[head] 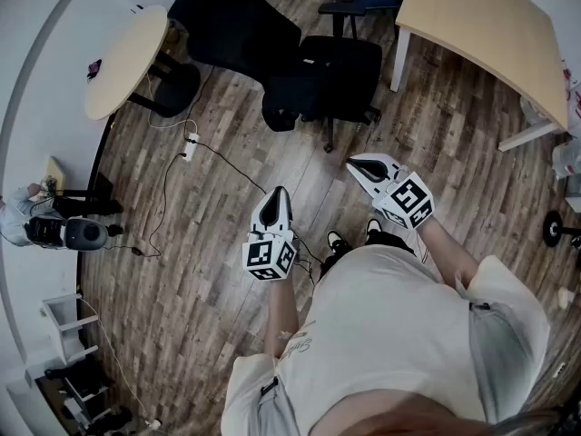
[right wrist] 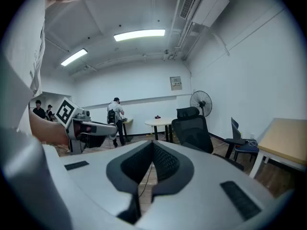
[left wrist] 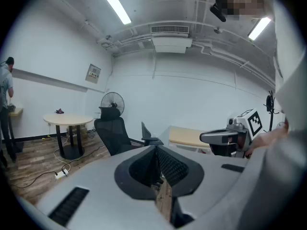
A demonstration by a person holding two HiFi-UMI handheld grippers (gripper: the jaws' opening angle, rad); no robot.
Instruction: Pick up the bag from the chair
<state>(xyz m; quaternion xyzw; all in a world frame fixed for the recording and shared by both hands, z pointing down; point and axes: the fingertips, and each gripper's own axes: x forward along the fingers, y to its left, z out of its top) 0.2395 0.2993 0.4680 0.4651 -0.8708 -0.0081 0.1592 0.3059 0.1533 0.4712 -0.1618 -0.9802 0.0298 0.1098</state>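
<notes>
Left tool (head: 278, 194) and right tool (head: 356, 164) clenched, empty — bag indistinct against black chair (head: 343, 62).

Dark bag (head: 343, 73) rests on the black office chair (head: 234, 21).

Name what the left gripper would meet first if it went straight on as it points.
Probably the black chair: the left gripper aims at it across open floor, with nothing between. Depth is unclear, so it could meet the floor short of the chair.
</notes>
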